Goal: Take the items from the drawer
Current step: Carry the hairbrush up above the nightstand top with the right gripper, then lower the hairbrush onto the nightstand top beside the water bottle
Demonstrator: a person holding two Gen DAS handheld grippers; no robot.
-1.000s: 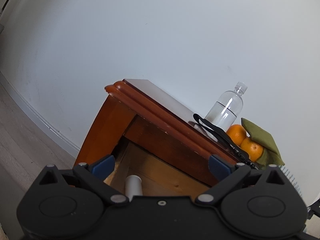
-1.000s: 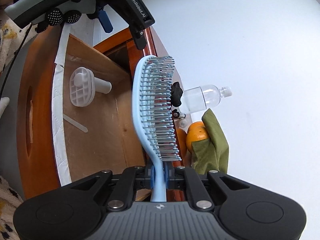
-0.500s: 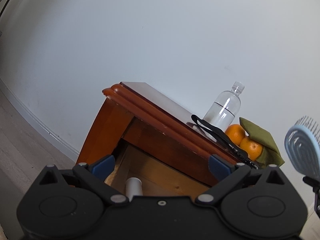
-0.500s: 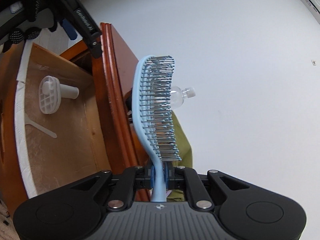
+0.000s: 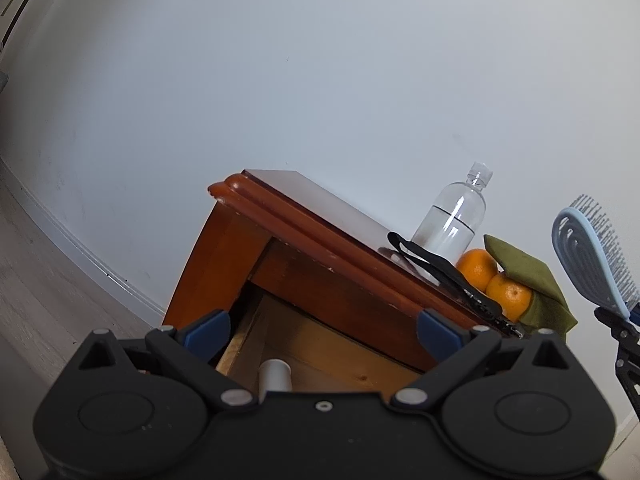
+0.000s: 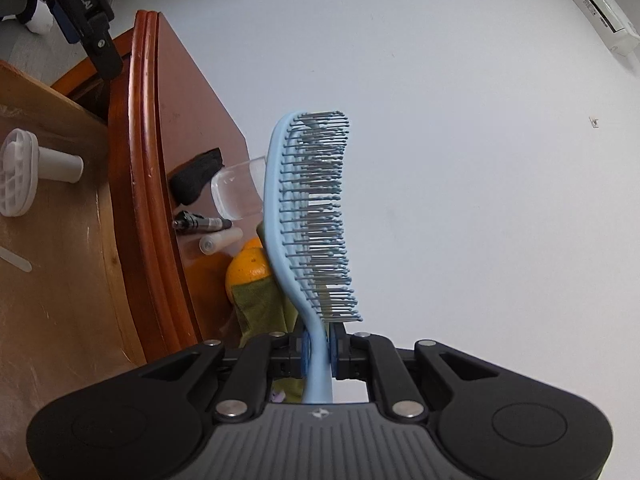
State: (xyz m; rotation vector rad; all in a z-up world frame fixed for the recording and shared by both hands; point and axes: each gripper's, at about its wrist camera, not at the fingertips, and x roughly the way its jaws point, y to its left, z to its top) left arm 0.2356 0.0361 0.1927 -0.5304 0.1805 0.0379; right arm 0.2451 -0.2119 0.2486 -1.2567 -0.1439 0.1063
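My right gripper is shut on the handle of a light blue hairbrush, held upright above the right end of the wooden nightstand. The brush also shows at the right edge of the left wrist view. The open drawer holds a white round brush with a short handle and a flat white stick. My left gripper is open and empty over the drawer, with the white handle just below it.
On the nightstand top stand a clear plastic bottle, a black strap, oranges under an olive cloth, a black pen and a white tube. A white wall is behind.
My right gripper has lifted the blue hairbrush out of the drawer and carried it right, over the tabletop end. The left gripper has barely moved and stays open.
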